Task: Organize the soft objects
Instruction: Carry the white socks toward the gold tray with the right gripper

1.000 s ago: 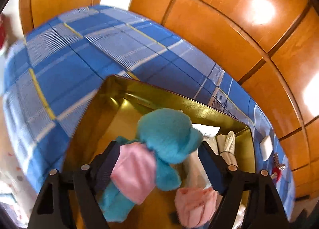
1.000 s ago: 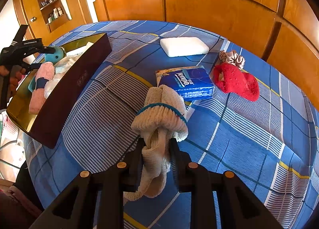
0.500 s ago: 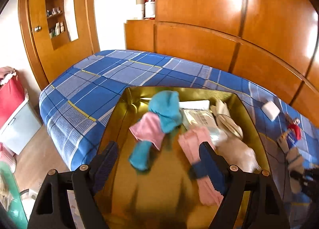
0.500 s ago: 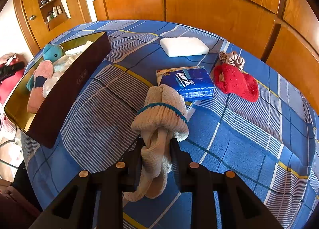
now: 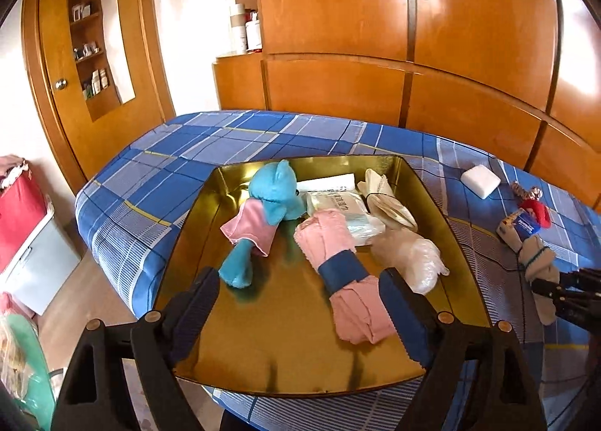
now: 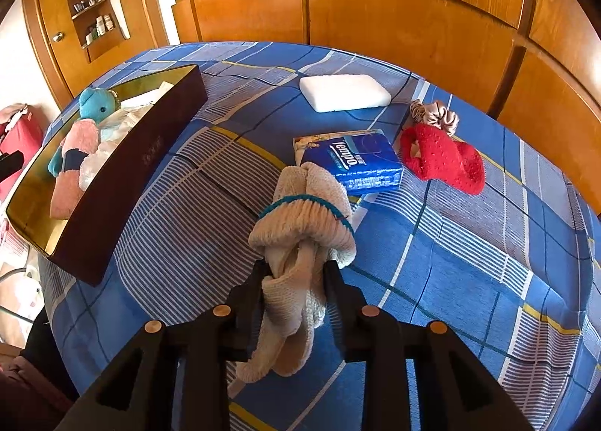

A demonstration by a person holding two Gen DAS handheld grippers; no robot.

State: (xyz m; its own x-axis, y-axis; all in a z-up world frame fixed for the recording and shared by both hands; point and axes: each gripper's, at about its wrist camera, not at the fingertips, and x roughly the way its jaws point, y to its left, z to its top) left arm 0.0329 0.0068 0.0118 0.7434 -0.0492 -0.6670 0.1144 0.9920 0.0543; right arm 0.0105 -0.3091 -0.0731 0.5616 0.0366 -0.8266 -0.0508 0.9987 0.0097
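Observation:
My right gripper (image 6: pixel 296 269) is shut on a cream knitted sock bundle (image 6: pixel 302 220) with a teal band, held above the blue plaid bed; the bundle also shows in the left wrist view (image 5: pixel 535 258). My left gripper (image 5: pixel 298 288) is open and empty, held above the near part of the gold-lined box (image 5: pixel 263 356). In the box lie a teal plush toy (image 5: pixel 276 194) with a pink cloth, a pink rolled towel (image 5: pixel 338 262) with a blue band, a clear plastic bag (image 5: pixel 409 254) and cream gloves (image 5: pixel 383 198). The box also shows in the right wrist view (image 6: pixel 124 183).
On the bed lie a white sponge block (image 6: pixel 343 93), a blue tissue pack (image 6: pixel 353 160), a red fuzzy sock (image 6: pixel 443 160) and a beige scrunchie (image 6: pixel 435 115). Wooden wardrobe panels (image 6: pixel 375 14) stand behind the bed. A red bin (image 5: pixel 18 205) stands on the floor at left.
My left gripper has let go of the teal plush toy, which now lies in the box, and has pulled back and up. My right gripper holds still with the sock bundle.

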